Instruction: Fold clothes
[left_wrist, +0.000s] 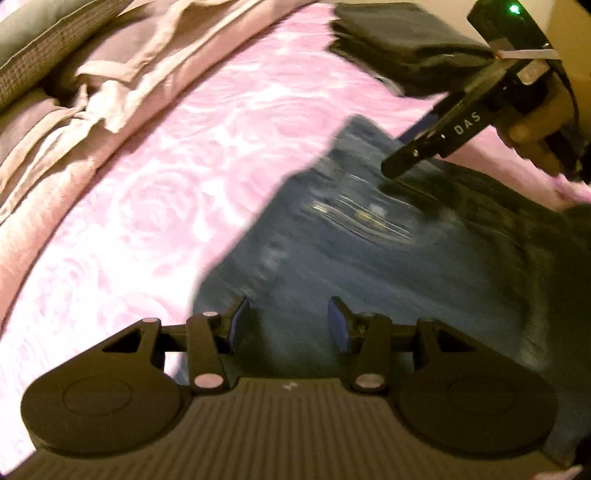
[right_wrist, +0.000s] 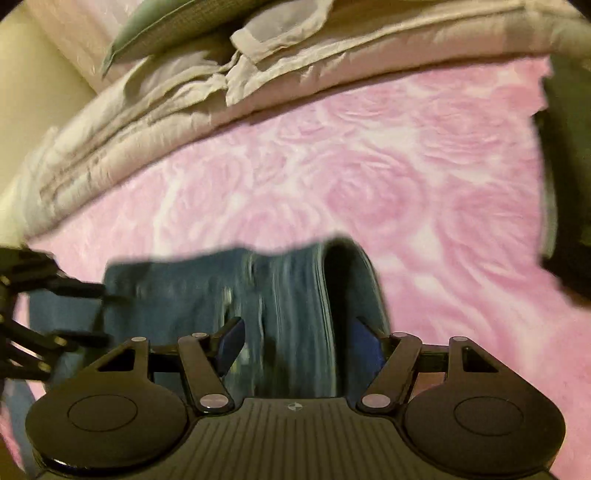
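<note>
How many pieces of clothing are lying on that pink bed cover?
2: blue jeans near the grippers, and a dark folded garment farther back. More may lie outside the views.

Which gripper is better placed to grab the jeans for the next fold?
Probably the right gripper: it is open over a raised fold of the jeans. The left gripper, also open, hangs over flat denim with no edge between its fingers.
</note>
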